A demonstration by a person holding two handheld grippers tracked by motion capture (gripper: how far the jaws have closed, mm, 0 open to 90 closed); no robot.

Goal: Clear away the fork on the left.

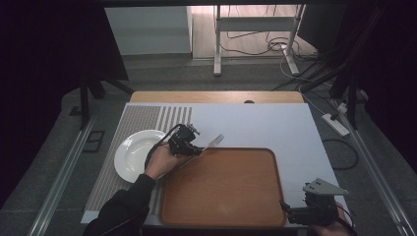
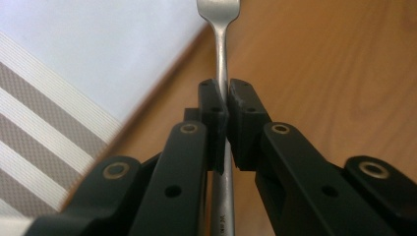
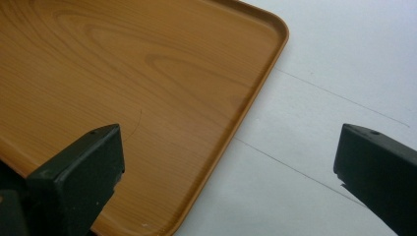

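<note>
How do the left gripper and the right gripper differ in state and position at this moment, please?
The left gripper is shut on the fork, while the right gripper stands wide open with nothing between its jaws. The left gripper sits at the wooden tray's far left corner near the white plate; the right gripper sits at its near right corner. Both have black jaws.

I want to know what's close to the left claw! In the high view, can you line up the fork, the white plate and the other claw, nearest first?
1. Fork: clamped in the left claw, sticking out toward the far right.
2. White plate: just to its left, on the striped mat.
3. Right claw: farthest, past the wooden tray's near right corner.
</note>
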